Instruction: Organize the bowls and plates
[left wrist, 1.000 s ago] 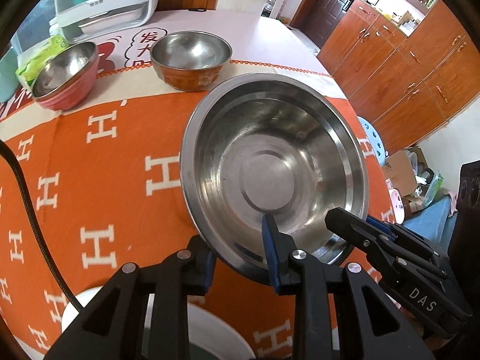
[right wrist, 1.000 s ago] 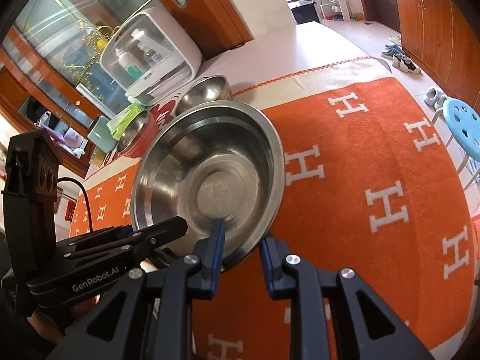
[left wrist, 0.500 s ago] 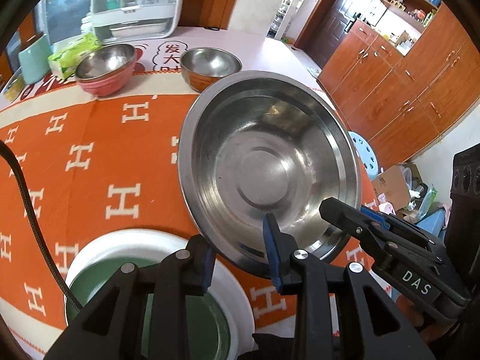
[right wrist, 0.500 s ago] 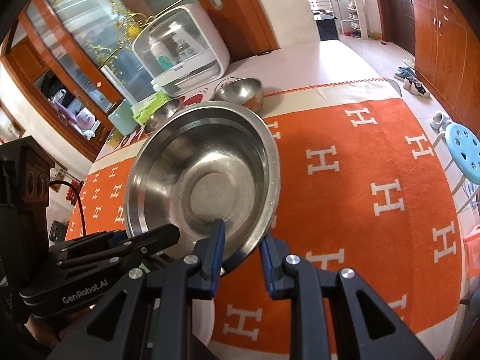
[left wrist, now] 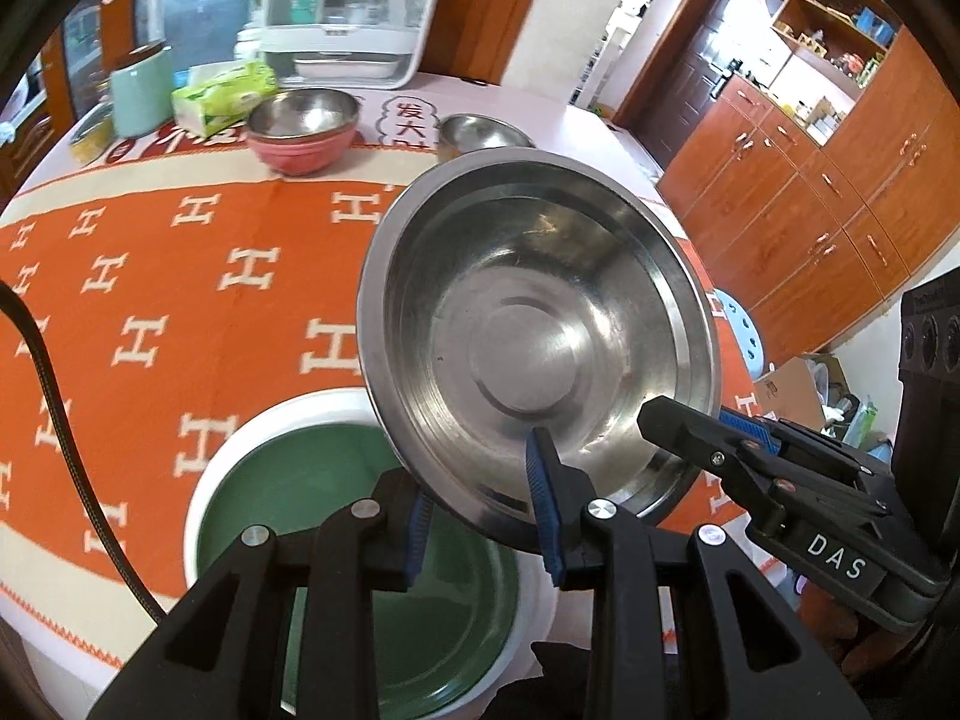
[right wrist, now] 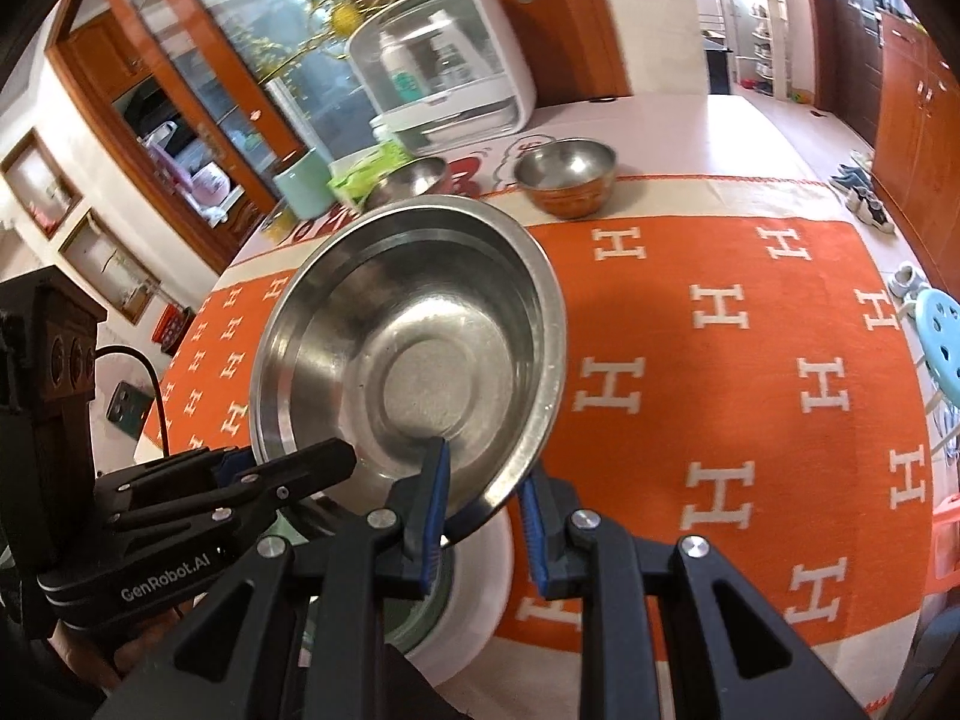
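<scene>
A large steel bowl [left wrist: 540, 324] hangs in the air, held by both grippers on its near rim; it also shows in the right wrist view [right wrist: 414, 348]. My left gripper [left wrist: 483, 516] is shut on the rim. My right gripper [right wrist: 483, 516] is shut on the rim a little further along. Below the bowl a white plate with a green centre [left wrist: 336, 516] lies on the orange cloth; its edge shows in the right wrist view [right wrist: 480, 582]. A pink bowl with steel lining [left wrist: 300, 126] and a small orange steel bowl [right wrist: 567, 180] stand at the far side.
The table has an orange cloth with white H marks [left wrist: 150, 300]. At the back stand a white dish box [left wrist: 348, 12], a green tissue pack [left wrist: 222, 96] and a mint cup [left wrist: 138, 90]. Wooden cabinets [left wrist: 840, 198] and a blue stool [right wrist: 942, 348] are to the right.
Both grippers have lifted the steel bowl and drawn it back toward the near edge. The green-centred plate has come into fuller view beneath it.
</scene>
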